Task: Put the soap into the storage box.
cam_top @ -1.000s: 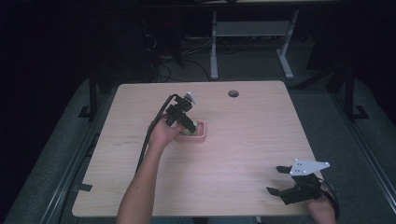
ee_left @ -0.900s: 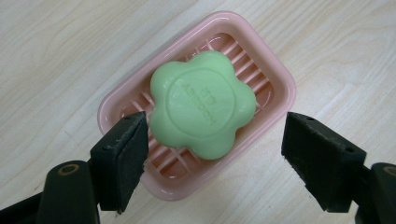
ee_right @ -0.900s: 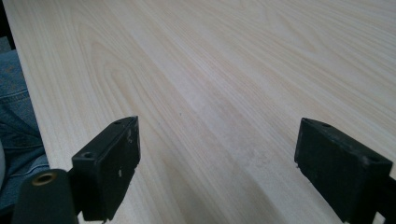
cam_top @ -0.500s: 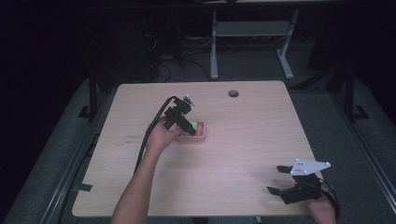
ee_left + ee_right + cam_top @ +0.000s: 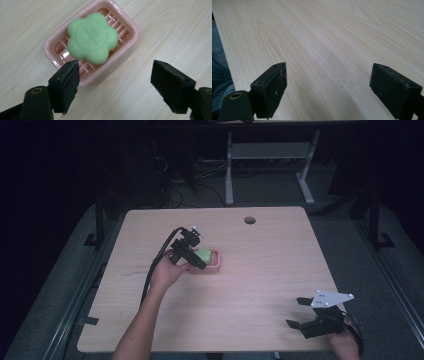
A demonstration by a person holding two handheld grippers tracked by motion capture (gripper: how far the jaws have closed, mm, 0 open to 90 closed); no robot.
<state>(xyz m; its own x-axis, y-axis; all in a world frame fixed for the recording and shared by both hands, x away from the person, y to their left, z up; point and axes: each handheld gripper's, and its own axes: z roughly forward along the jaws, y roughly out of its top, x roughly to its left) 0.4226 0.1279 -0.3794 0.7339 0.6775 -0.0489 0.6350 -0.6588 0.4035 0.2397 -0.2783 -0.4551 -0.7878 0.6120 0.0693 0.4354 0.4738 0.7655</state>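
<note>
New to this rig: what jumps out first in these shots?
The green flower-shaped soap, lying in a pink ribbed dish near the middle of the table. The left gripper hangs over the dish, jaws wide open. The right gripper sits open at the table's near right corner over bare wood.

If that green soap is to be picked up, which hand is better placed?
Left, probably. The left tongs hang open right by the green flower-shaped soap in its pink dish; the right tongs sit open far off.
</note>
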